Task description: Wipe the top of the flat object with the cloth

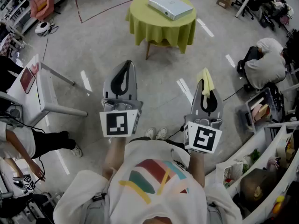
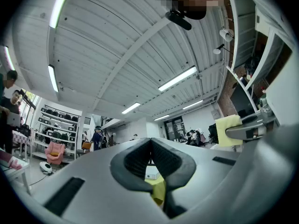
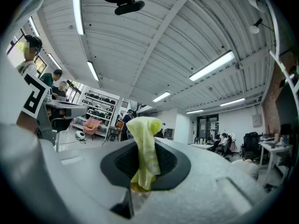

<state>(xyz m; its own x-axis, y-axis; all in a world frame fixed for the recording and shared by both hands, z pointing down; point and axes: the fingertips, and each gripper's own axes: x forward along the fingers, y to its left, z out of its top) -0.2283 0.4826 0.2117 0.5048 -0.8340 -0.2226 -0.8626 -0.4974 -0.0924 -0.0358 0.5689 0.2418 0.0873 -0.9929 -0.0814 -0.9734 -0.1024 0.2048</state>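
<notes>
- Two grippers, one in each of my hands. I see the left gripper (image 1: 126, 65) and the right gripper (image 1: 204, 84) side by side, held out over the grey floor (image 1: 93, 45) and pointing towards the worktop ahead.
- Two marker cubes, one on the back of each gripper: the left cube (image 1: 119, 123) and the right cube (image 1: 202, 139).
- One small yellow cloth (image 3: 144, 146), pinched between the right gripper's fingers (image 3: 170, 164). A bunched end pokes out past the tips, and the rest hangs down through the dark pads.
- Nothing sits in the left gripper. Its fingers (image 2: 135, 158) are pressed together at the tips, leaving only the hollow behind them.
- One flat pale-grey rectangular box (image 1: 170, 6), the thing to be wiped. It lies at an angle on the worktop, towards its right side, with its top bare.
- One round worktop, draped in a yellow-green cover (image 1: 159, 29) that hangs down over its edge. It stands well apart from both grippers.
- Cloth and box are well apart, and neither gripper touches the box.
- Two other people are in my head view: one seated person (image 1: 264, 62) bent forward at the right, and one standing person (image 1: 28, 141) at the left edge.
</notes>
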